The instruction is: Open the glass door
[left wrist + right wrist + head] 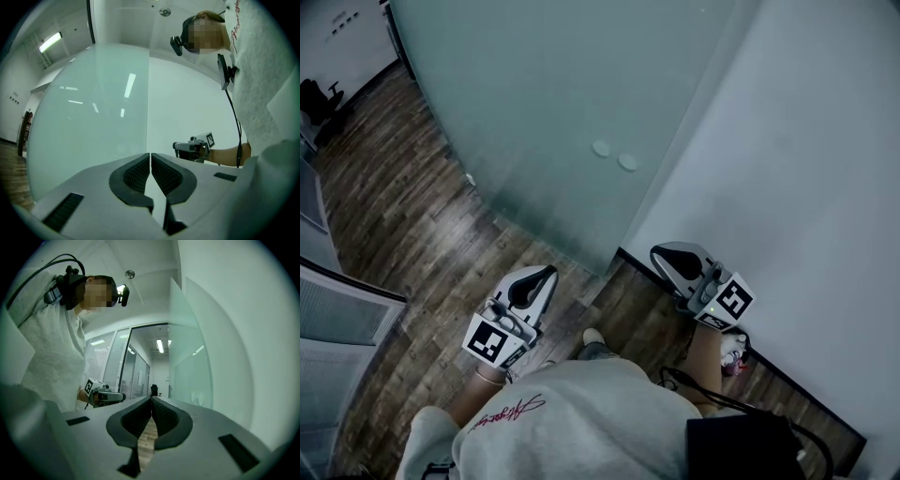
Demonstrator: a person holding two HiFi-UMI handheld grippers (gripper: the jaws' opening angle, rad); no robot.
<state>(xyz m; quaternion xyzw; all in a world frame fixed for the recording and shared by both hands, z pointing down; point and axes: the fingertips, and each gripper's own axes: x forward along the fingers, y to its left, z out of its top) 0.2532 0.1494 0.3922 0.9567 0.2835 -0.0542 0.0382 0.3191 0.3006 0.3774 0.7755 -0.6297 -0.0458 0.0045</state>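
Note:
The frosted glass door fills the top of the head view, with two round fittings near its right edge. It meets the floor just ahead of me. My left gripper hovers over the wood floor short of the door's lower corner, jaws shut with nothing between them. My right gripper is beside the white wall, also shut and empty, apart from the glass. In the left gripper view the door spreads ahead of the left gripper. In the right gripper view the pane stands to the right of the right gripper.
A white wall with a dark skirting runs along the right. Glass partitions with blinds stand at the left. A dark office chair sits far down the corridor. A cable hangs beside my right forearm.

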